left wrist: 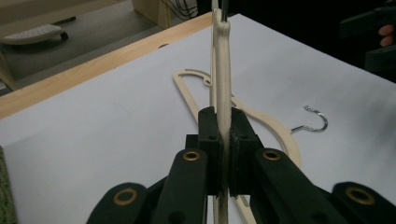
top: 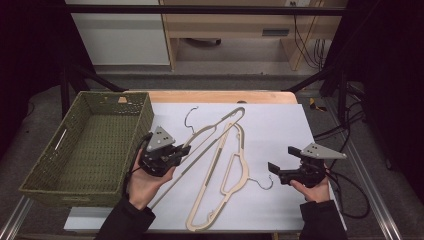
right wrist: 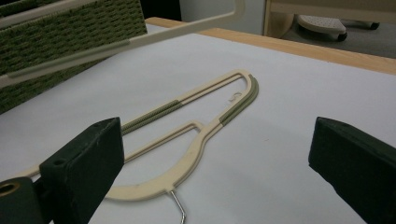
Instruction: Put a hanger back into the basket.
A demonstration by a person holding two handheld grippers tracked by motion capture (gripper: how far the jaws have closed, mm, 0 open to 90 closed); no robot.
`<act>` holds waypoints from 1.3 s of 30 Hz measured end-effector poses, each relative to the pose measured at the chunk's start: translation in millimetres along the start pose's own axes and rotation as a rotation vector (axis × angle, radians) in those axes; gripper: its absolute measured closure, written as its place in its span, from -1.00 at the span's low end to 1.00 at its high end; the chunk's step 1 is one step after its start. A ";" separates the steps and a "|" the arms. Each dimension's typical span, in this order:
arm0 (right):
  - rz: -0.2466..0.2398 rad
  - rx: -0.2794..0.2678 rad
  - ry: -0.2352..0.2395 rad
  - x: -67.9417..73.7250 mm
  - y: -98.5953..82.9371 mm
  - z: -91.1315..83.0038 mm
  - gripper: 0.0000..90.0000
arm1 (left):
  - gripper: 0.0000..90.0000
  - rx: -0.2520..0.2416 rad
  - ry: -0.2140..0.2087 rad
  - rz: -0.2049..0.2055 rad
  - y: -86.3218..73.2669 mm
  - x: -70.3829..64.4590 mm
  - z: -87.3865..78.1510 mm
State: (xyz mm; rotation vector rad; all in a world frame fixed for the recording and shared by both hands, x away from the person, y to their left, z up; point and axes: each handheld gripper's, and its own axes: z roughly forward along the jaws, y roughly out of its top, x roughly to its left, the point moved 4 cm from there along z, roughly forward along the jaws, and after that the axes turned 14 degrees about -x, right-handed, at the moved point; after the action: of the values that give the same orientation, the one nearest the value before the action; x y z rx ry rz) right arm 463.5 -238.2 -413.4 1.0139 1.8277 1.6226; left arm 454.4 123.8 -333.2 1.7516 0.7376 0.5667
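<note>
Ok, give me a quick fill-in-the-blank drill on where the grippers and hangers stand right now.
1. The left gripper is shut on a cream ____.
2. The right gripper has its jaws ____ and holds nothing.
3. The second hanger lies flat on the ____ sheet.
4. The green woven ____ stands at the table's left side.

Missing words: hanger; open; white; basket

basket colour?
Olive green woven basket, left of the hangers; clearest in the high view.

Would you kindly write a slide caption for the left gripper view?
Left hand-held gripper clamped on a cream hanger, held above a second hanger on the white table.
</note>
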 end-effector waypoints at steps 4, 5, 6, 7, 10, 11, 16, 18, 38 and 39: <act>-0.005 -0.007 0.002 0.5 1.8 -2.2 -0.92 | 0.91 -0.018 -0.006 0.002 13.4 7.7 -12.9; -0.007 -0.016 -0.003 0.4 2.5 -2.1 -0.91 | 0.91 -0.023 -0.007 0.003 17.6 10.7 -17.2; -0.006 -0.019 0.000 0.8 3.0 -2.6 -0.91 | 0.91 -0.030 -0.013 0.006 25.4 17.5 -25.7; -0.010 -0.019 0.005 0.6 3.1 -3.2 -0.92 | 0.91 -0.034 -0.015 0.005 28.8 21.3 -29.8; -0.008 -0.023 0.001 1.0 3.5 -3.1 -0.92 | 0.91 -0.046 -0.014 -0.006 37.5 35.1 -40.7; -0.008 -0.023 0.001 1.0 3.5 -3.1 -0.92 | 0.91 -0.046 -0.014 -0.006 37.5 35.1 -40.7; -0.011 -0.019 -0.001 1.5 3.0 -2.2 -0.93 | 0.91 -0.058 -0.019 -0.008 48.1 61.2 -58.1; -0.012 -0.016 -0.002 1.5 2.9 -2.2 -0.93 | 0.91 -0.060 -0.011 0.000 51.1 68.7 -63.3; -0.021 -0.006 0.003 1.8 1.8 -1.0 -0.94 | 0.91 -0.005 0.128 0.023 39.5 171.4 -112.0; -0.022 -0.005 0.004 1.8 1.8 -1.0 -0.94 | 0.91 -0.008 0.134 0.017 37.6 174.7 -112.4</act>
State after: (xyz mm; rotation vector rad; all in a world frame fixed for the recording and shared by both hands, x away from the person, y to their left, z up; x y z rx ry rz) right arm 462.0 -237.3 -411.3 0.9860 1.8295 1.6167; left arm 504.7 316.4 -262.7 1.7263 0.8133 0.7028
